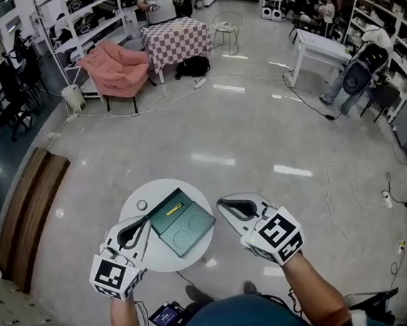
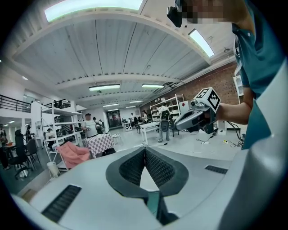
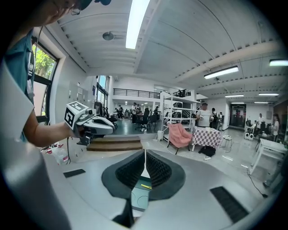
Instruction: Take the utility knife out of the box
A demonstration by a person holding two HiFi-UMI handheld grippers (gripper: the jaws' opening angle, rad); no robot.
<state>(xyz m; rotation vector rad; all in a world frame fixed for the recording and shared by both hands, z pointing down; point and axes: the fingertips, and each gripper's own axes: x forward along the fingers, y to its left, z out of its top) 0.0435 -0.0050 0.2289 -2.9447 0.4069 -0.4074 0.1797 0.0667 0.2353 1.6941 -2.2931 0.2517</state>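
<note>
I have the left tongs (image 2: 145, 150) with jaws pressed together, tip to tip, and nothing between them. The right tongs (image 3: 144, 153) are the same: closed and empty. From the head view, the left tongs (image 1: 149, 218) hang over the left part of the round table (image 1: 138, 193), tips just beside the left corner of the green box (image 1: 189, 232) but apart from it. The right tongs (image 1: 219, 203) sit off the table's right rim, over bare floor (image 1: 258, 132), with tips near the box's right side and not touching it.

The yellow knife (image 1: 174, 209) lies in the box's far half, between the two sets of tips and a little nearer the left ones. Through the right tongs' own camera I see it just under the closed tips (a thin yellow bar (image 3: 145, 185) on the green (image 3: 140, 197)).

The box takes up the middle and right of the table, and its right corner comes about to the rim. That leaves bare tabletop only ahead of and under the left tongs.

Past the table the floor is wide open ahead of both tongs. A wooden step (image 1: 29, 211) lies well off to the left. A pink chair (image 1: 115, 67) and a checked table (image 1: 175, 36) stand far ahead.
</note>
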